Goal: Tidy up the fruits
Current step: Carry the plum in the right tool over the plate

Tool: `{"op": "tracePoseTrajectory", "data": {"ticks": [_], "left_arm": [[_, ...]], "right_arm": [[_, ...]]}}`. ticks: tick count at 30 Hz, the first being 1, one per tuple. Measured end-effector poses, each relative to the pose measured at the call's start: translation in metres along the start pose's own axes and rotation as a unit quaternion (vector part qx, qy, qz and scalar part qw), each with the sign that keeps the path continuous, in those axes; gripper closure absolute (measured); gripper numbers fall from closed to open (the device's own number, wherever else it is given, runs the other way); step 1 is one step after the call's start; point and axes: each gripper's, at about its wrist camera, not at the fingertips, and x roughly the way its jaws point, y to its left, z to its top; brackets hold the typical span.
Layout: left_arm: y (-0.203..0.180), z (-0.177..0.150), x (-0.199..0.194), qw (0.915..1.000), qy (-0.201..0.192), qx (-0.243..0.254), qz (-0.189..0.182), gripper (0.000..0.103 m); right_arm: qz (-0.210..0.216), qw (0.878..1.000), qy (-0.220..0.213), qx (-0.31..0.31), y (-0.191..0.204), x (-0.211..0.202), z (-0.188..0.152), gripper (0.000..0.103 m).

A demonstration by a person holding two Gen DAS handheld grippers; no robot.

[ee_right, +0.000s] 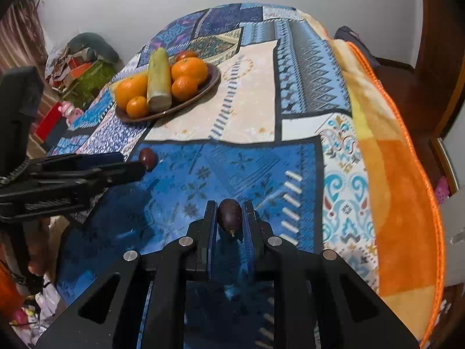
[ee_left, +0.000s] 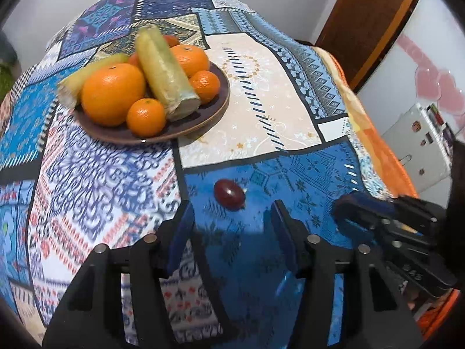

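A brown plate [ee_left: 203, 122] holds several oranges [ee_left: 113, 93] and two pale green-yellow long fruits [ee_left: 165, 72]; it also shows in the right wrist view [ee_right: 209, 83]. A dark red oval fruit [ee_left: 229, 195] lies on the blue cloth just beyond my open left gripper [ee_left: 231, 212], not touching it; it also shows in the right wrist view [ee_right: 147, 158]. My right gripper [ee_right: 230, 212] is shut on a dark purple fruit [ee_right: 229, 216] with a short stem, low over the cloth.
The table is covered by a patterned blue patchwork cloth [ee_right: 247, 110] over an orange blanket [ee_right: 407, 174] at the right edge. A white fridge [ee_left: 421, 133] and a brown door [ee_left: 363, 23] stand to the right. Clutter lies on the floor at left [ee_right: 81, 67].
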Motion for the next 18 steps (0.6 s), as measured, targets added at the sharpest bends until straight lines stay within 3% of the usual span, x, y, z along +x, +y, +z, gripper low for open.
{"op": "tracePoseTrajectory", "data": {"ticks": [7,9,18], "left_arm": [[-0.006,0.012,0.018,0.9998,0.009,0.015,0.014,0.068],[-0.007,0.013,0.019,0.9997,0.009,0.017,0.016,0.08],[-0.006,0.006,-0.001,0.9992,-0.017,0.028,0.024,0.08]], "right_arm": [[0.006,1.0,-0.003,0.006,-0.002,0.0,0.001,0.087],[0.009,1.0,-0.003,0.007,-0.002,0.0,0.002,0.087],[0.01,1.0,-0.01,-0.004,0.006,-0.003,0.012,0.087]]}}
